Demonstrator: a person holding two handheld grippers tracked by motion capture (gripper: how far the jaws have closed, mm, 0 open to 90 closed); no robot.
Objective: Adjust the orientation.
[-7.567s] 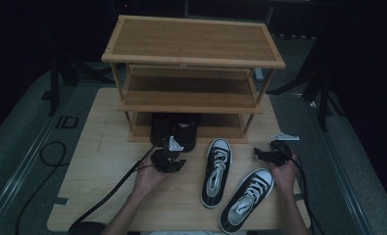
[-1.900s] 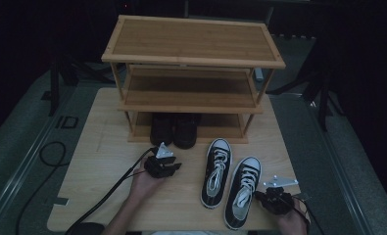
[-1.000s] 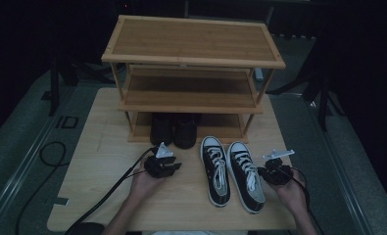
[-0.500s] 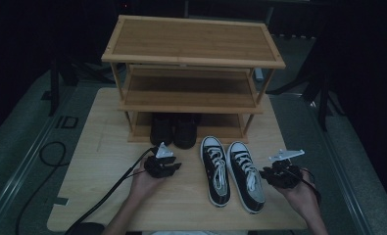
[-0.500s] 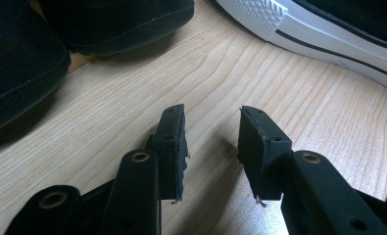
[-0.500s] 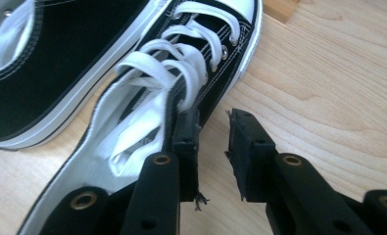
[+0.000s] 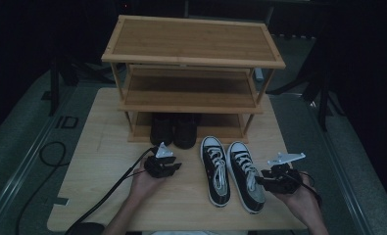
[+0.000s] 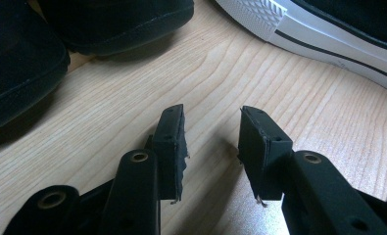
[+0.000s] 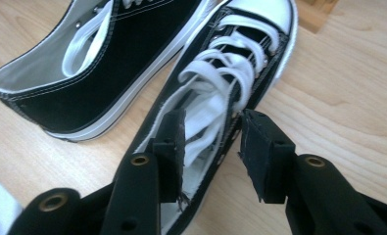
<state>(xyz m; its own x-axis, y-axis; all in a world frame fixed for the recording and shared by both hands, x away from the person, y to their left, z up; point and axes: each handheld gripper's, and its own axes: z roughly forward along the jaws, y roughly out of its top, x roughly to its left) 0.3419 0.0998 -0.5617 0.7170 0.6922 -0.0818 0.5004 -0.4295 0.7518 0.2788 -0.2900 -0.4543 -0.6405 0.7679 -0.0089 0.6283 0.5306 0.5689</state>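
Two black-and-white sneakers stand side by side, toes toward the shoe rack: the left sneaker (image 7: 216,171) (image 9: 108,68) and the right sneaker (image 7: 246,174) (image 9: 240,54). My right gripper (image 7: 260,180) (image 9: 210,147) hovers at the right sneaker's heel end. Its jaws have just been opening and now stand apart, astride the sneaker's side wall without pressing on it. My left gripper (image 7: 174,166) (image 8: 210,147) rests low over bare wood, left of the sneakers, open with nothing between its jaws. A white sneaker toe (image 8: 328,29) lies ahead of it.
The bamboo shoe rack (image 7: 191,49) stands at the back of the wooden table (image 7: 98,186). A pair of black shoes (image 7: 174,129) (image 8: 117,19) sits under its lowest shelf. A black cable (image 7: 108,196) trails from the left gripper to the table's front edge.
The right gripper has let go of the right sneaker, opened its jaws and drawn back to the right and upward. The sneaker stays beside its mate. The left gripper has not moved.
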